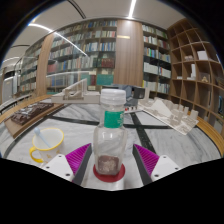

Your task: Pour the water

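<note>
Your claw (109, 160) is clamped on a clear water bottle (110, 140) with a green label, held upright between both pink pads (78, 156). A yellow ring (46, 146) lies on the worktop (165, 135) to the left.

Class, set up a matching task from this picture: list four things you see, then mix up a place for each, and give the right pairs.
Things:
1. bottle
2. yellow ring
3. bookshelves
4. red base

Places:
A. along the far wall
B. between the fingers of the tongs
C. under the bottle
D. on the table, beside the bottle

Pairs: 1-B, 2-D, 3-A, 4-C
</note>
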